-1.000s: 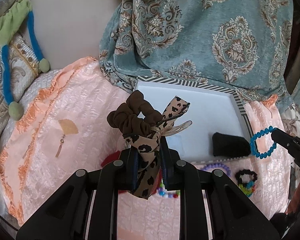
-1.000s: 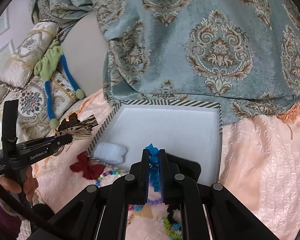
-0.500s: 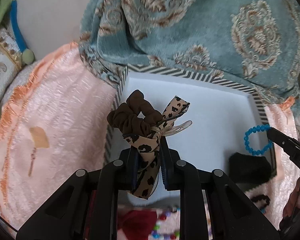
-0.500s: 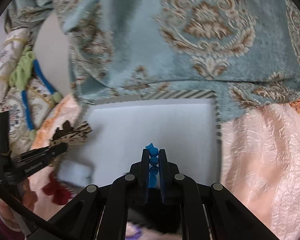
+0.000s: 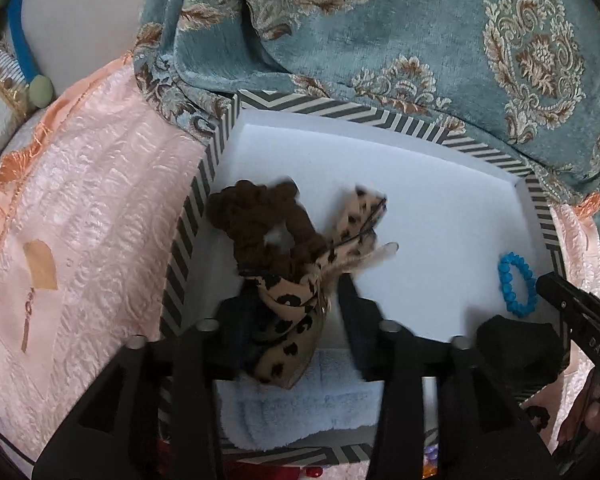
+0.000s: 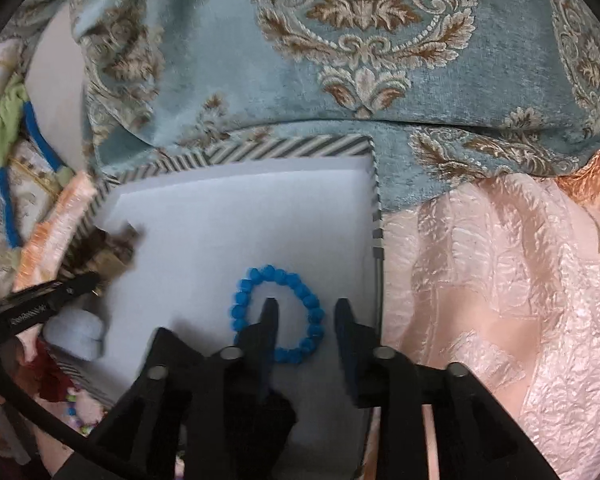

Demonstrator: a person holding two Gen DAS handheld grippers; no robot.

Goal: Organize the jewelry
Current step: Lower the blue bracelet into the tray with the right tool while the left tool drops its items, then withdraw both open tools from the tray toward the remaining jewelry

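Observation:
A brown scrunchie with a leopard-print bow (image 5: pixel 260 224) lies in the white box with the striped rim (image 5: pixel 380 116). My left gripper (image 5: pixel 292 300) is just behind it. Its jaws are opening, and the bow's tail still hangs loose between them. The blue bead bracelet (image 6: pixel 240 300) rests flat on the box floor near the right wall. My right gripper (image 6: pixel 306 308) hovers over it with jaws opening. One finger stands inside the ring, and the pads are off the beads. The left wrist view also shows the bracelet (image 5: pixel 516 284) and the right gripper (image 5: pixel 572 308).
A black fabric piece (image 5: pixel 516 344) and a pale blue fluffy roll (image 5: pixel 300 408) lie at the box's near side. A teal patterned blanket (image 6: pixel 360 40) overhangs the far rim (image 6: pixel 260 148). A gold fan earring (image 5: pixel 40 264) and a red bow (image 6: pixel 48 376) lie on the peach bedspread.
Both grippers came down over the box. The left jaws spread and the scrunchie dropped onto the box floor. The right jaws spread and the blue bracelet now lies flat.

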